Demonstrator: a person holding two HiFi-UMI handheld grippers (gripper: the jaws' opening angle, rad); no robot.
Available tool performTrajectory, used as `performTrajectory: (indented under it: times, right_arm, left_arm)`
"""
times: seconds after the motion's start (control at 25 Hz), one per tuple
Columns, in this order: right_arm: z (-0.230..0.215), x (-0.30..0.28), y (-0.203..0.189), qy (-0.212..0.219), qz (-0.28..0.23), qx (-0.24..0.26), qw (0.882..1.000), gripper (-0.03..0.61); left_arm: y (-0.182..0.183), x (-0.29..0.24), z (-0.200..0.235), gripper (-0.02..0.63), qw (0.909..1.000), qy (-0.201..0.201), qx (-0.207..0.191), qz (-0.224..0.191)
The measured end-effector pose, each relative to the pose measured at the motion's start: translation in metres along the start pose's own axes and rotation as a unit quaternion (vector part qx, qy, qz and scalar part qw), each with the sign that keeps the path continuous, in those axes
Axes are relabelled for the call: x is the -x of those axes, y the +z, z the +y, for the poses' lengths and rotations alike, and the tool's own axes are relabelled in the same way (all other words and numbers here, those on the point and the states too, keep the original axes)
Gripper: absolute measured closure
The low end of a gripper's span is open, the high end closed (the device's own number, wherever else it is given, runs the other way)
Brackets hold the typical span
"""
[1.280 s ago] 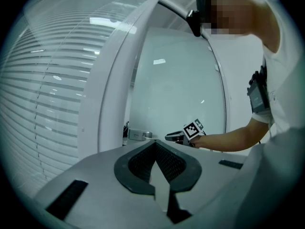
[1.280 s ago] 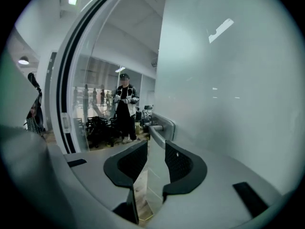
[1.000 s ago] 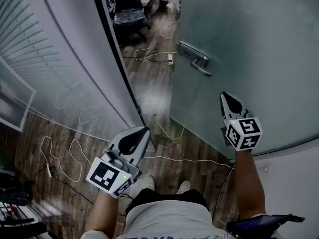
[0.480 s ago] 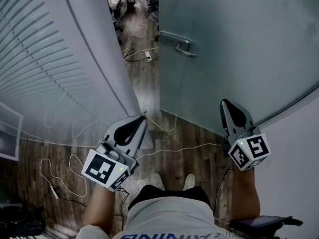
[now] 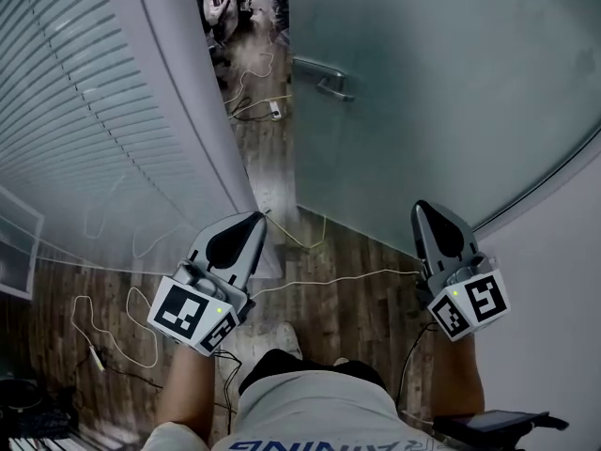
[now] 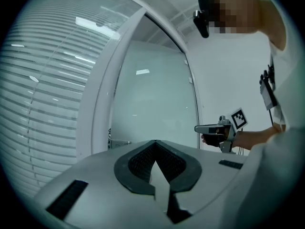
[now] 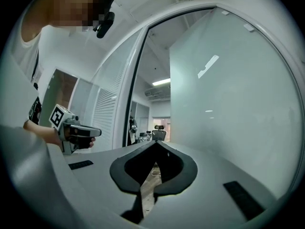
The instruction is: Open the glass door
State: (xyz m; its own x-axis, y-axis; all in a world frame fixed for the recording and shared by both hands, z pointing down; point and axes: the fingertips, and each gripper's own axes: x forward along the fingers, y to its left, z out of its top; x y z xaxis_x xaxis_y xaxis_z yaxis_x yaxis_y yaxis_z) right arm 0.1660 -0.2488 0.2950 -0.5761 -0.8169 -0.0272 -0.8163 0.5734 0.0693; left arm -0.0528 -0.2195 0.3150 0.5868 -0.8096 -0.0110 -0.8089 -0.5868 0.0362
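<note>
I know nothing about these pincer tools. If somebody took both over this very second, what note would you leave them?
Left gripper: shut, empty, held level facing the doorway.
Right gripper: shut, empty, close to the glass, gripping nothing.
Glass door: stands open, with a clear gap between its edge and the door frame.
Handle: free, with no gripper on it.
Done: the door looks opened.
Left: probably nothing, unless it should swing wider.

The glass door (image 5: 441,92) runs off the head view's top edge (frosted, hiding what's behind).
</note>
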Motion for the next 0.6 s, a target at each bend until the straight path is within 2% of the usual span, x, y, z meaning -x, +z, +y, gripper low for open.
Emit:
performTrajectory:
  times: [0.16, 0.36, 0.6]
  right_arm:
    - [0.001, 0.022, 0.036, 0.015, -0.008, 0.015, 1.000, 0.577]
    - [0.023, 0.080, 0.046, 0.032, -0.017, 0.019, 0.999, 0.577]
    - [0.015, 0.118, 0.043, 0.050, -0.026, 0.002, 0.998, 0.577]
  left_arm:
    - [0.027, 0.007, -0.021, 0.620, 0.9998, 0.018, 0.008, -0.004]
    - [0.024, 0.053, -0.070, 0.620, 0.9991, 0.042, 0.011, -0.002]
    - [0.018, 0.074, -0.110, 0.620, 0.9968, 0.079, 0.011, 0.010]
